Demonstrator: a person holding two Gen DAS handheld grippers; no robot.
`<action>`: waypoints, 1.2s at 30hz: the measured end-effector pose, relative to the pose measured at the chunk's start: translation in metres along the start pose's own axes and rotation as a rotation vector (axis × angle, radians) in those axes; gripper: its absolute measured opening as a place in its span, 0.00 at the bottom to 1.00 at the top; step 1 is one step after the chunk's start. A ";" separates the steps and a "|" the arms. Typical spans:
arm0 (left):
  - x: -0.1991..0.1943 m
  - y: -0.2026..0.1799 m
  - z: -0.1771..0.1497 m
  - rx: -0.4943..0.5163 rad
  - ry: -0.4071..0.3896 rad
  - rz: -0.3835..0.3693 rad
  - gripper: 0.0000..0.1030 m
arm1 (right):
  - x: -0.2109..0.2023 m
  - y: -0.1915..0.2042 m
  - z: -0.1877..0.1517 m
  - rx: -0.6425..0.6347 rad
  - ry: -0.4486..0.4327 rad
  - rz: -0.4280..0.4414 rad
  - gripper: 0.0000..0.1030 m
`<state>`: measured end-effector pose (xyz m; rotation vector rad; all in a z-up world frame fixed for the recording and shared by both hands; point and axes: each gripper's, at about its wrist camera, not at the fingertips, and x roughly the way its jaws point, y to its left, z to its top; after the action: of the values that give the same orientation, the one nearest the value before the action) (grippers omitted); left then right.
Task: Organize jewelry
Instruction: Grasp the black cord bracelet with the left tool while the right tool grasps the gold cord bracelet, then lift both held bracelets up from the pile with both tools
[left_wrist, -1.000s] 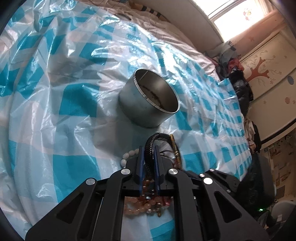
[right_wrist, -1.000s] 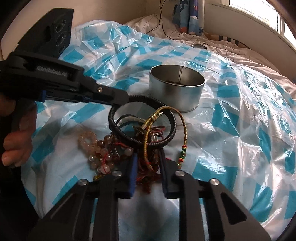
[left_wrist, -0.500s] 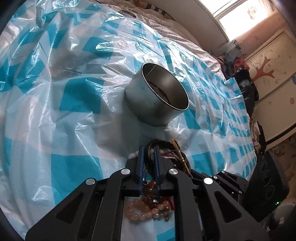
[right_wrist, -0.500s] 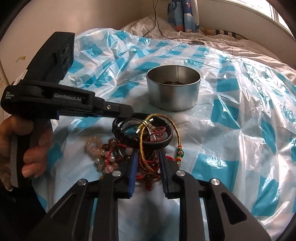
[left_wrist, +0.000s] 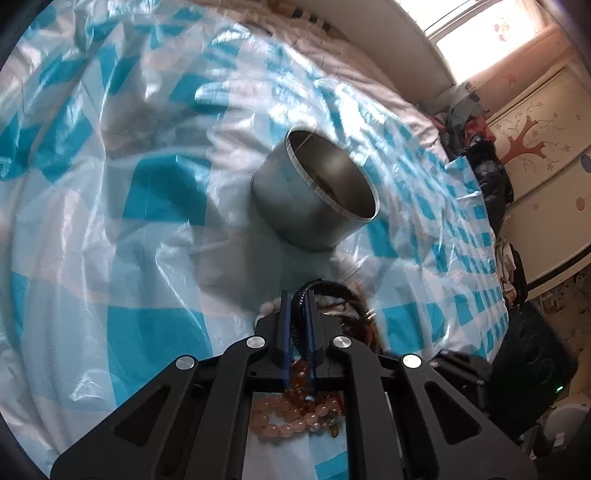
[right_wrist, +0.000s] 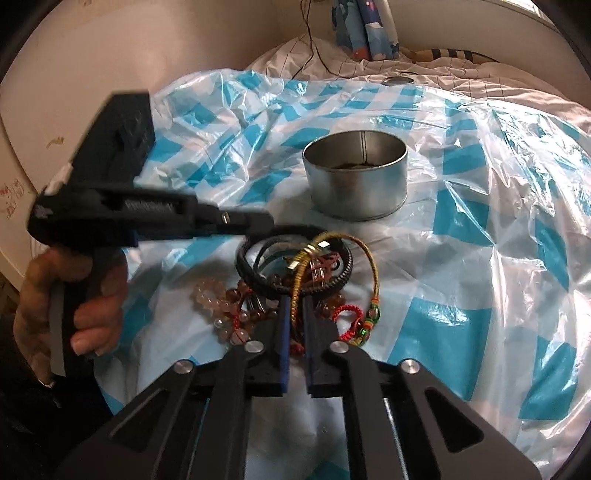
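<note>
Left gripper (left_wrist: 296, 301) clamped on black braided bracelet (left_wrist: 325, 286) at top of jewelry pile. Right gripper (right_wrist: 294, 306) narrowed around gold cord bracelet (right_wrist: 295, 295), contact unclear. Pink bead strand (right_wrist: 214, 297) beside pile on checkered plastic sheet (right_wrist: 480, 258). Open metal tin (right_wrist: 355, 186) just beyond pile.

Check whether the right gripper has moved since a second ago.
Yes, only its jaws: the right gripper has narrowed around the gold cord bracelet, while the tin keeps its place in that view.
</note>
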<state>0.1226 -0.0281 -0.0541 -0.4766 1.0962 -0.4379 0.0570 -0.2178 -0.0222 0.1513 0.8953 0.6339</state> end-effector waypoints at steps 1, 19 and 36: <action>0.002 0.003 0.000 -0.017 0.006 0.004 0.06 | -0.003 -0.003 0.000 0.019 -0.009 0.017 0.05; 0.003 0.012 -0.001 -0.061 0.002 0.042 0.46 | 0.001 -0.023 0.005 0.150 -0.011 0.086 0.05; -0.002 -0.006 -0.003 -0.010 -0.041 -0.011 0.13 | 0.012 -0.034 0.000 0.199 0.038 0.055 0.05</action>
<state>0.1183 -0.0323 -0.0503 -0.4982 1.0572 -0.4311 0.0778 -0.2388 -0.0432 0.3444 0.9935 0.5997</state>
